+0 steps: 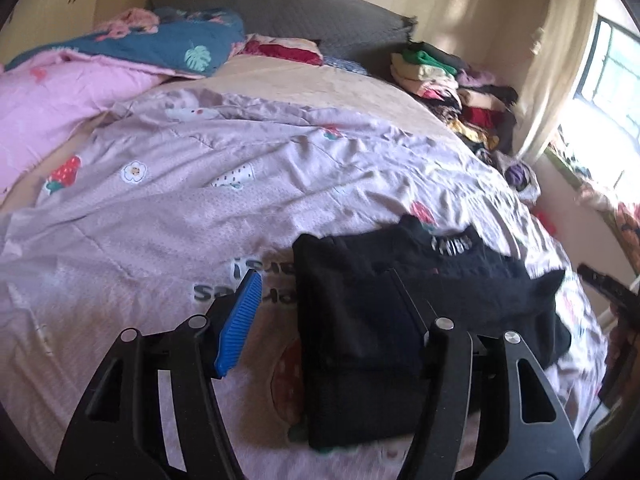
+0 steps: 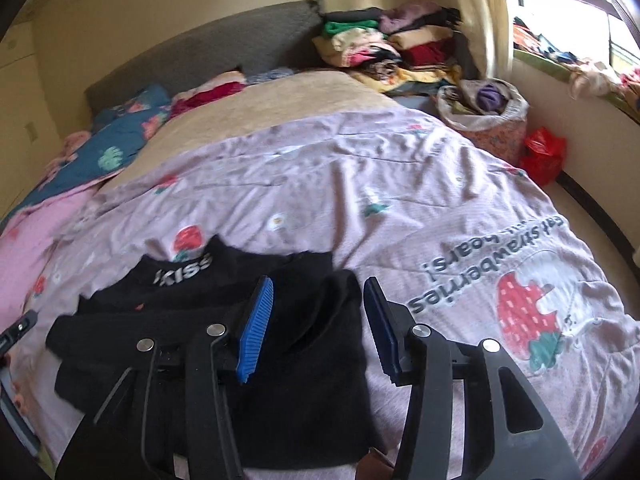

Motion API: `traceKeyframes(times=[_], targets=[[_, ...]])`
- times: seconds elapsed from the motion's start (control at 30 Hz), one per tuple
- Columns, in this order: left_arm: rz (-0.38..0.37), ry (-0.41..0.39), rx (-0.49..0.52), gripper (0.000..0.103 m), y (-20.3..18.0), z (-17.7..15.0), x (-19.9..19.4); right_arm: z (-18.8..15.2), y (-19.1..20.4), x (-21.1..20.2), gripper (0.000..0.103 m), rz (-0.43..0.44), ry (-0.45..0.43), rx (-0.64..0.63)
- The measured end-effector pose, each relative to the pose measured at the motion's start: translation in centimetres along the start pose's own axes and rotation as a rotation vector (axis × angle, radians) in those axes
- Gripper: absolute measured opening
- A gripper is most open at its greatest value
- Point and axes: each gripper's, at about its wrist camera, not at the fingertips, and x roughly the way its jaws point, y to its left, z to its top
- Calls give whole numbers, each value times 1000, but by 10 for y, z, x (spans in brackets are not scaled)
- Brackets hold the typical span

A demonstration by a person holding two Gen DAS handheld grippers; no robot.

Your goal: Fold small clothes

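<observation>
Garment: I saw the black knit top with white lettering at the collar (image 2: 224, 344) lying on the lilac strawberry-print quilt (image 2: 360, 184), partly folded, its collar toward twelve o'clock in the right wrist view.
Left gripper (image 1: 324, 320): its jaws stood spread, holding nothing; the blue ribbed pad (image 1: 240, 328) hung over bare quilt at nine o'clock of the top, the other finger over the black cloth.
Right gripper (image 2: 320, 332): I read its jaws as spread too, pinching nothing; one blue pad hovered over the top's right portion, the other over the quilt at three o'clock.
Fold state: in the left wrist view the top (image 1: 380, 320) showed a straight folded edge on its nine o'clock side; a sleeve or flap lay across the body toward three o'clock.
Step in hand: I judged that a side fold had been laid and let go.
Next move: I reckoned the hem at six o'clock wanted pinching at both corners and carrying toward the collar, both grippers level so the layers stayed square.
Background: stacked folded clothes (image 2: 384, 44) sat at one o'clock by the grey headboard (image 2: 208, 48).
</observation>
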Motion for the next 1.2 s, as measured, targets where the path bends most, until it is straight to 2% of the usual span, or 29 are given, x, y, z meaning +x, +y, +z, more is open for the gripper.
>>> traceKeyframes(times=[0.07, 0.1, 0.13, 0.2, 0.23, 0.27, 0.33, 0.47, 0.57, 0.7, 0.93, 1.2], targets=[[-10, 15, 24, 54, -5, -11, -3, -8, 6, -3, 46, 19, -2, -32], [-22, 28, 32, 48, -7, -16, -3, -12, 8, -3, 45, 21, 0, -46], [-35, 46, 40, 42, -10, -24, -2, -16, 11, -3, 44, 24, 6, -58], [-52, 80, 61, 14, -15, -35, 0, -26, 16, 0, 28, 45, 38, -81], [-58, 100, 81, 8, -19, -42, 3, -29, 17, 1, 19, 50, 47, -86], [-63, 119, 95, 3, -23, -47, 6, -34, 19, 4, 15, 59, 65, -94], [-63, 151, 122, 3, -31, -58, 13, -45, 24, 8, 12, 73, 90, -115], [-43, 156, 160, 3, -42, -67, 24, -60, 30, 20, 12, 55, 130, -152], [-15, 155, 177, 3, -46, -63, 38, -64, 29, 33, 12, 29, 158, -150], [1, 140, 150, 3, -43, -50, 52, -62, 23, 54, 12, -13, 187, -142], [19, 144, 101, 3, -37, -24, 79, -43, 21, 82, 10, -30, 195, -132], [45, 130, 25, 4, -16, 7, 100, -2, 14, 105, 10, -43, 174, -88]])
